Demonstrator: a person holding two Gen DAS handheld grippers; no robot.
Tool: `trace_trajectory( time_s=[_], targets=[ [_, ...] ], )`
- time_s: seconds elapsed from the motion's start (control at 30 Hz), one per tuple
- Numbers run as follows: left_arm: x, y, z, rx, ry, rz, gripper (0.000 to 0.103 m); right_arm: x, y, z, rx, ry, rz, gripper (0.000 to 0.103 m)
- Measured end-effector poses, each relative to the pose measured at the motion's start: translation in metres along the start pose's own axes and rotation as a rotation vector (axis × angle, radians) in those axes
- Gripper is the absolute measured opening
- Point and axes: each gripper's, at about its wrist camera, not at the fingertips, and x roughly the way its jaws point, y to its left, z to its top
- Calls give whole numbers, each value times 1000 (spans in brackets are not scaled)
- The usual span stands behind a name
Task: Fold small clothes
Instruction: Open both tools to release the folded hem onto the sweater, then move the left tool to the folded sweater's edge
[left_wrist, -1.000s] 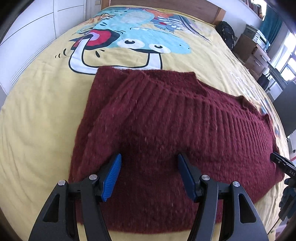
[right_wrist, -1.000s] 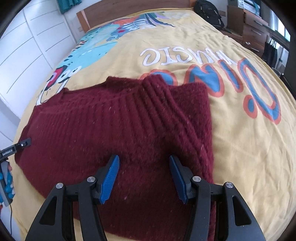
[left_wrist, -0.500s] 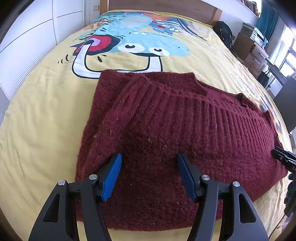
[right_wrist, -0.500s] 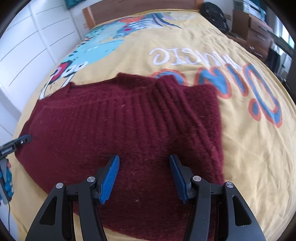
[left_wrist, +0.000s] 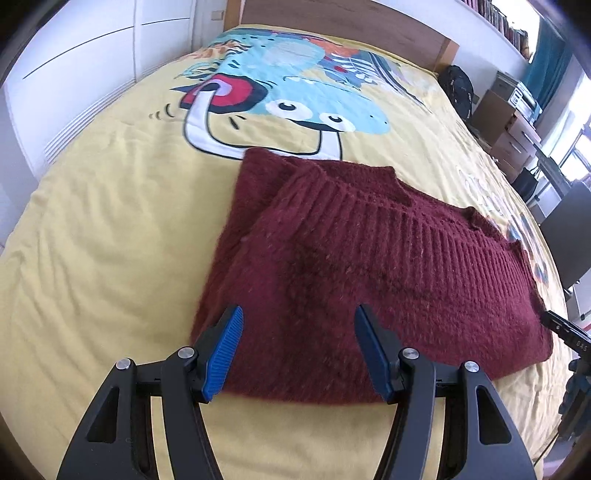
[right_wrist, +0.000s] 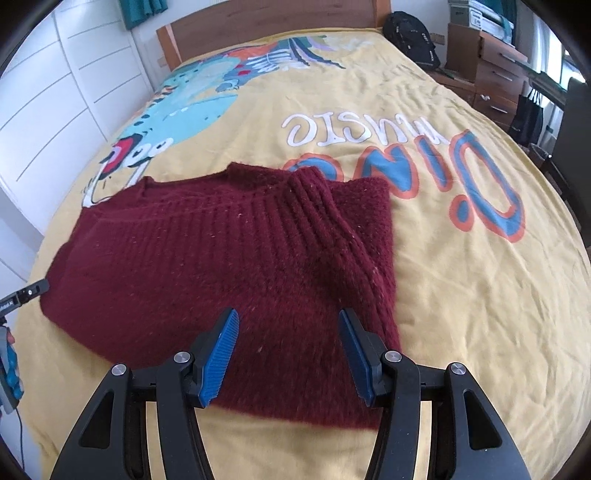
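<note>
Our left gripper (left_wrist: 297, 350) and right gripper (right_wrist: 290, 356) hover with fingers half open, holding nothing, above the maroon knit sweater (right_wrist: 229, 266) folded on the bed (right_wrist: 461, 295). It looks soft, thick and floppy; we'd pinch its near hem corners.

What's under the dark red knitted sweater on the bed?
The dark red knitted sweater lies on the yellow cartoon-print bedspread. It covers part of the print; anything else beneath it is hidden.
</note>
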Motion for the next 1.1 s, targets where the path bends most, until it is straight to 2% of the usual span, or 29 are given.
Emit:
trace_trajectory(
  time_s=[0.3,0.37,0.6,0.77,1.1],
  targets=[
    [-36,26,-16,-53,19,6,57,-39,9,-18,5,-31,9,57],
    [-43,30,-21,-60,20,3,63,-45,9,-24,9,-32,10,57],
    [-58,43,-42,-113,37,-46,63,-59,10,-45,19,-26,12,57],
    [-56,45,-51,-141,62,-85,63,-58,6,-57,32,-12,12,57],
    [-26,56,-61,-247,110,-152,63,-36,-14,-65,78,33,-1,58]
  ],
)
